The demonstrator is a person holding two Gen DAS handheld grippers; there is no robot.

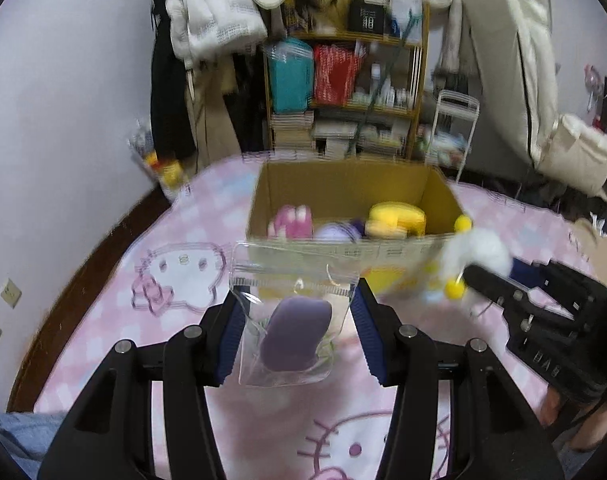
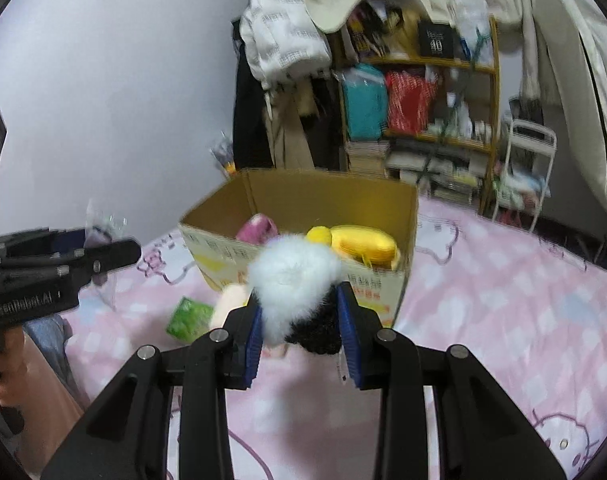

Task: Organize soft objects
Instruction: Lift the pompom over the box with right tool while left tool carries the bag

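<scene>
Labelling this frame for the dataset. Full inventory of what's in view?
cardboard box: 1, brown, open, on bedspread
yellow plush: 1, in box
pink plush: 1, in box
purple item: 1, in box, blurred
clear bag: 1, purple sponge inside, between left fingers
fluffy toy: 1, white and black, in right grip
green packet: 1, on bedspread beside box
bedspread: 1, pink
shelf: 1, wooden, cluttered, behind
left gripper: black, blue pads
right gripper: black, blue pads

You see: box (image 2: 383, 292) ×1 | yellow plush (image 2: 363, 245) ×1 in it | pink plush (image 2: 257, 229) ×1 in it | bagged purple toy (image 1: 291, 330) ×1 | white fluffy toy (image 2: 295, 280) ×1 | green packet (image 2: 189, 317) ×1 | tongs ×2
</scene>
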